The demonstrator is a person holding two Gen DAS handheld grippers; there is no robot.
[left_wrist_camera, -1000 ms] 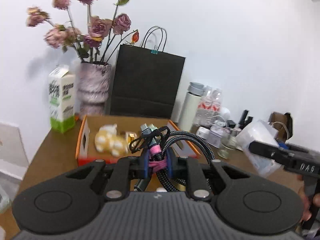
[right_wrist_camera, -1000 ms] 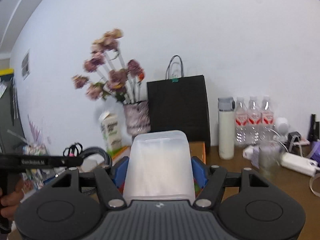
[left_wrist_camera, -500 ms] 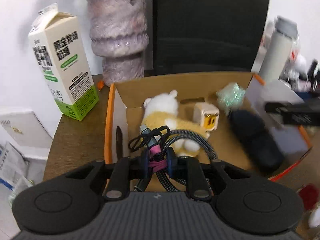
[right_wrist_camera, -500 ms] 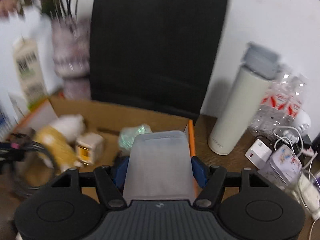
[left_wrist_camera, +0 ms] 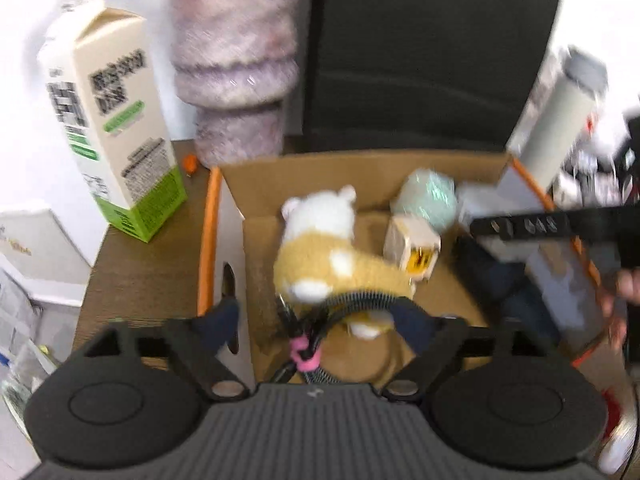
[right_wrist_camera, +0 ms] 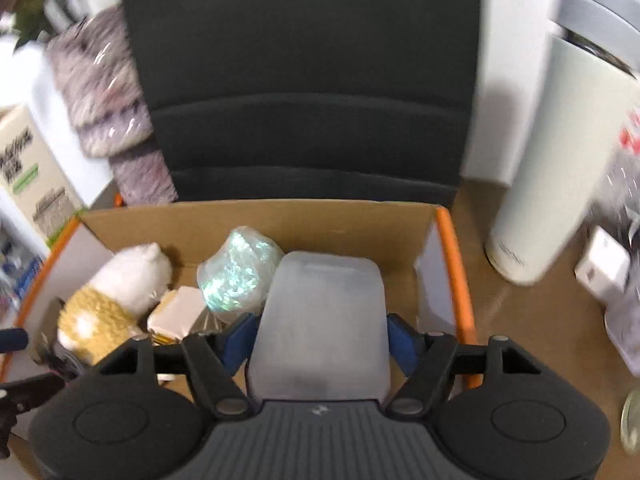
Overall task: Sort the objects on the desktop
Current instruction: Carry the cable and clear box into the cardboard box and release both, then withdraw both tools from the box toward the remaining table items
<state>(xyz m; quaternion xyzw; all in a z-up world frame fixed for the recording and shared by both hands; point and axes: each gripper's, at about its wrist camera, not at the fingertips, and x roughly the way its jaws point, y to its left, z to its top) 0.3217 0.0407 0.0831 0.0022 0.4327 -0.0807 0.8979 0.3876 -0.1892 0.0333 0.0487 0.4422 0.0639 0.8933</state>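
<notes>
An open cardboard box with orange edges (left_wrist_camera: 211, 216) (right_wrist_camera: 448, 240) stands on the brown desk. In it lie a white-and-yellow plush toy (left_wrist_camera: 320, 248) (right_wrist_camera: 120, 296), a small white cube charger (left_wrist_camera: 412, 244) (right_wrist_camera: 176, 316) and a shiny teal wrapped thing (left_wrist_camera: 426, 200) (right_wrist_camera: 236, 272). My left gripper (left_wrist_camera: 316, 320) is open over the box's near left part; a coiled braided cable with a pink tie (left_wrist_camera: 308, 354) hangs loose between its fingers. My right gripper (right_wrist_camera: 320, 332) is shut on a frosted translucent plastic box (right_wrist_camera: 320, 320), low over the box's right side.
A milk carton (left_wrist_camera: 108, 120) and a purple-grey vase (left_wrist_camera: 236, 64) stand left of the box. A black paper bag (left_wrist_camera: 424, 56) stands behind it. A white thermos (right_wrist_camera: 560, 160) and white chargers (right_wrist_camera: 600, 264) are to the right on the desk.
Both grippers have come down from above into the cardboard box. My left gripper has opened and let go of the coiled cable. The right one still holds the plastic box.
</notes>
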